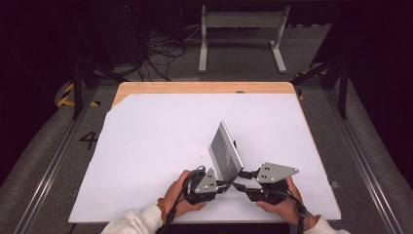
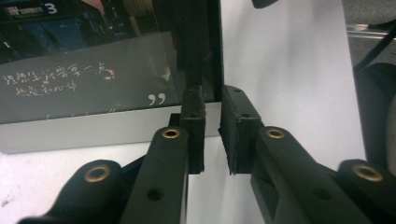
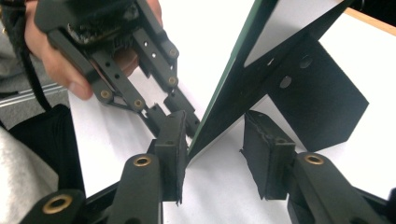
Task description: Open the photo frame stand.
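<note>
A: Left black two-jaw gripper (image 1: 220,186): linked bars, brass-ringed pivots, ragged black pads (image 2: 194,126), grey three-cornered plate on top.

B: Right black two-jaw gripper (image 1: 240,181) looked the same; black cable trailed off. Pale grey sleeves (image 1: 134,222); beaded orange bracelet (image 1: 161,209) on left wrist.

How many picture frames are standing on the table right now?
1. The picture frame stands near the table's front edge, between the left tool and the right tool, with its back stand behind it.
</note>
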